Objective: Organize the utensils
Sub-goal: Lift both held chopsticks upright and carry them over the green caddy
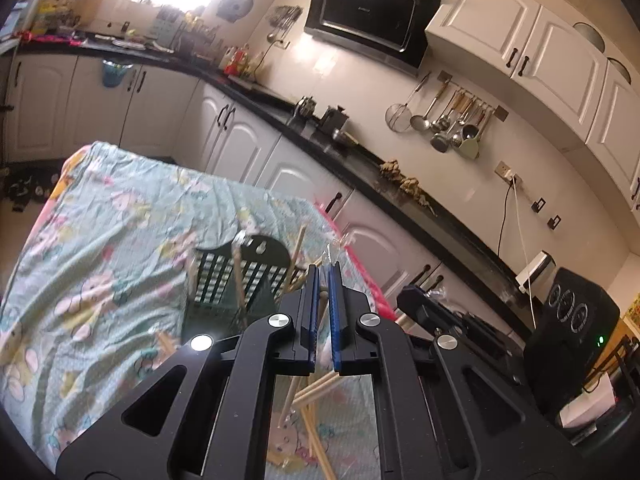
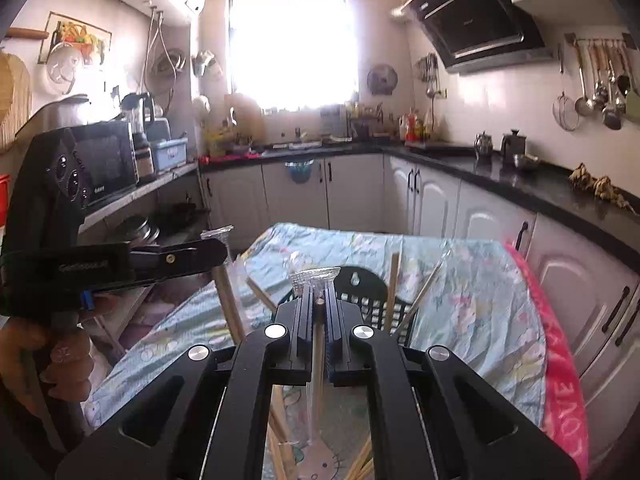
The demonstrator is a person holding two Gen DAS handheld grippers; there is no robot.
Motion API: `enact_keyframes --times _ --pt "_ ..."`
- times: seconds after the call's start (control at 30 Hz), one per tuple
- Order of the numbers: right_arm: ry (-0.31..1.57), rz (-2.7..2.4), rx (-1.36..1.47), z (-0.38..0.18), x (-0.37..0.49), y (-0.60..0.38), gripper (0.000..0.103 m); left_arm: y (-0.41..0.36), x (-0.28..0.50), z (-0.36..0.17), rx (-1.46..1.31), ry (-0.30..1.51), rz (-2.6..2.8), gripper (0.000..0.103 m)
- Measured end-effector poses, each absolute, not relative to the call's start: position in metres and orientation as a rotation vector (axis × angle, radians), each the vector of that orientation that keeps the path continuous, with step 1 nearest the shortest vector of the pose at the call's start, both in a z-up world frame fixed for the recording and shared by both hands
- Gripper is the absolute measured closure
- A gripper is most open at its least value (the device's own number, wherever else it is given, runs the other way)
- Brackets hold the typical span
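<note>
Left gripper [image 1: 324, 276] is clamped on a clear-wrapped wooden chopstick [image 1: 322, 300], high above the bench with its pale blue cartoon-print cloth [image 1: 120, 240]. At twelve o'clock of it, the black slotted plastic utensil basket [image 1: 244, 276] holds upright chopsticks. Right gripper [image 2: 319, 292] pinches another wrapped wooden chopstick [image 2: 318, 352].

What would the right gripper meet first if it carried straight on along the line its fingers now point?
Probably the black utensil basket on the table just ahead of the right gripper, which is shut on wrapped chopsticks. Depth is unclear, so it might pass over the rim.
</note>
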State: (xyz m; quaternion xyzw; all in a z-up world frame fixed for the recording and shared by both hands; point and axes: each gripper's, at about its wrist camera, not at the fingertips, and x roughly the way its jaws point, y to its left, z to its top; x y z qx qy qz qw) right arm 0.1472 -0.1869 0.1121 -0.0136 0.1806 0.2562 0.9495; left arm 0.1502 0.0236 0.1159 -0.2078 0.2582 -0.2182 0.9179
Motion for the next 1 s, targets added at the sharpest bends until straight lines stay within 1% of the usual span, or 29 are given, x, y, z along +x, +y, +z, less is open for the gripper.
enact_keyframes --times 0.27,0.63,1.0 --pt "0.318 0.537 0.016 0.130 0.150 -0.198 0.098 0.012 0.164 0.138 -0.413 0.487 -0.461 0.101" --pt "0.229 0.513 -0.037 0.175 0.175 -0.191 0.098 -0.001 0.187 0.183 -0.379 0.402 -0.459 0.101" --pt "0.172 0.458 -0.076 0.195 0.209 -0.188 0.098 0.002 0.217 0.207 -0.333 0.329 -0.392 0.101"
